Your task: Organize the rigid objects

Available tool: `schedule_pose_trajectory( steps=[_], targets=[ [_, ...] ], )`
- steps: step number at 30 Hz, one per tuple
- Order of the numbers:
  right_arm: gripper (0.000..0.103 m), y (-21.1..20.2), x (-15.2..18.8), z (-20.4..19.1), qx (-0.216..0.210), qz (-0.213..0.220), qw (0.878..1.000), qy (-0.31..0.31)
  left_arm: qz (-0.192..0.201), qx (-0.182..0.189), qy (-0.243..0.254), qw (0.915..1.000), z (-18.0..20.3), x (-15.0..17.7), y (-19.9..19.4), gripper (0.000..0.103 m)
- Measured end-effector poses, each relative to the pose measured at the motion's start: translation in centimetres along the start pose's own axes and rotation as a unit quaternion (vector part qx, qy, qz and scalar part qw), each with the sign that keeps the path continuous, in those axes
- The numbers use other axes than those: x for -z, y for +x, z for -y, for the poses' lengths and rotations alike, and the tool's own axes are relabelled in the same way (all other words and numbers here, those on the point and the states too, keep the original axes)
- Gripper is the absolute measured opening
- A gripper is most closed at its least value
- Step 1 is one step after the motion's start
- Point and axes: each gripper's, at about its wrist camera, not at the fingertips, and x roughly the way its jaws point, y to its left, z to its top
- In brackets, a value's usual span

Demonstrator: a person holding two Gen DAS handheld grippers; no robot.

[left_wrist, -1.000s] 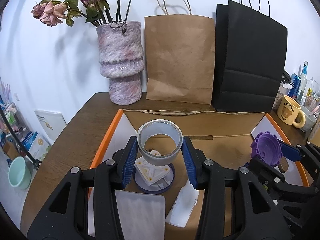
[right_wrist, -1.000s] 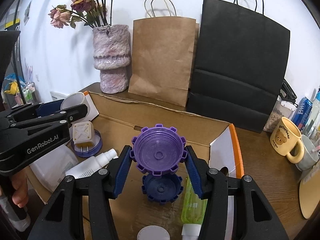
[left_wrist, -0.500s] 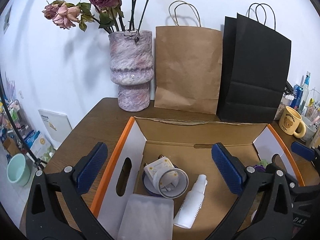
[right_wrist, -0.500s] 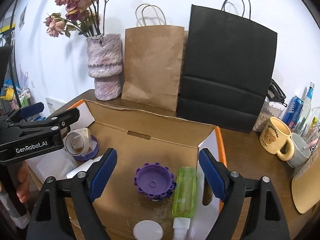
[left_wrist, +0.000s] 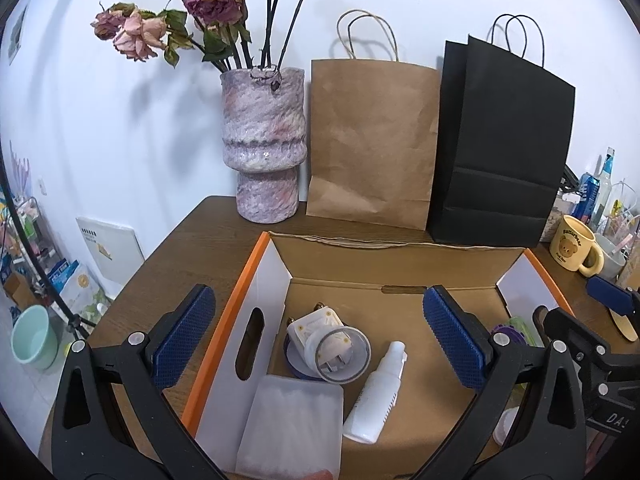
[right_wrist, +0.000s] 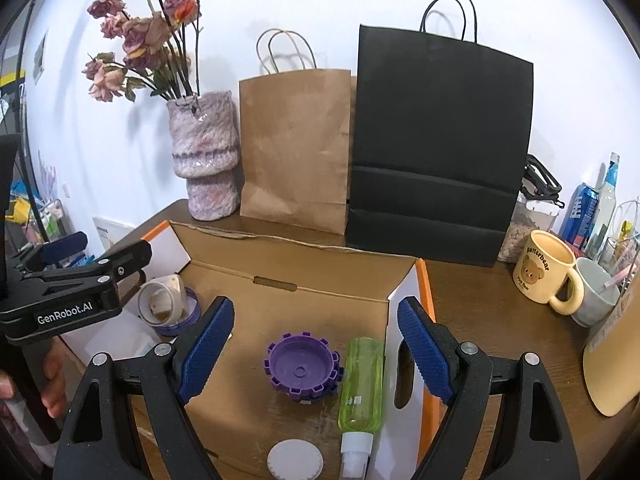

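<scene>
An open cardboard box (left_wrist: 400,264) with orange edges sits on the wooden table. In the left wrist view it holds a grey tape roll (left_wrist: 340,354) lying tilted over a white plug adapter (left_wrist: 310,326), a white spray bottle (left_wrist: 378,394) and a frosted plastic case (left_wrist: 292,424). My left gripper (left_wrist: 320,340) is open and empty above them. In the right wrist view a purple toothed lid (right_wrist: 301,368) sits on a darker one, beside a green bottle (right_wrist: 362,386) and a white round cap (right_wrist: 295,460). My right gripper (right_wrist: 316,354) is open and empty above the lid.
A pink vase (left_wrist: 264,148) with dried roses, a brown paper bag (left_wrist: 372,144) and a black paper bag (left_wrist: 500,152) stand behind the box. A yellow bear mug (right_wrist: 546,272), a grey cup (right_wrist: 598,292), cans and bottles crowd the right side.
Both grippers opened: the left let go of the tape roll, the right let go of the purple lid. Both objects now rest in the box, and both grippers have drawn up and back.
</scene>
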Motion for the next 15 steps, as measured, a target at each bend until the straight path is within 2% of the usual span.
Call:
schedule_pose_trajectory(
  steps=[12, 13, 14, 15],
  targets=[
    [0.088, -5.0, 1.8, -1.4, 0.005, 0.016, 1.0, -0.007, 0.019, 0.011, 0.021, 0.9995, 0.0, 1.6, -5.1, 0.103],
    [0.084, -5.5, 2.0, -1.6, 0.009, 0.017, 1.0, -0.01, 0.019, 0.011, 0.022, 0.9995, -0.1, 1.8, -5.5, 0.103],
    [0.069, -6.1, 2.3, -2.0, 0.012, 0.018, 1.0, -0.017, 0.019, 0.01, 0.023, 0.9995, -0.2, 2.0, -5.9, 0.103],
    [0.067, -6.6, 2.5, -2.2, 0.012, 0.017, 1.0, -0.019, 0.019, 0.01, 0.023, 0.9995, -0.3, 2.3, -6.4, 0.103]
  ],
)
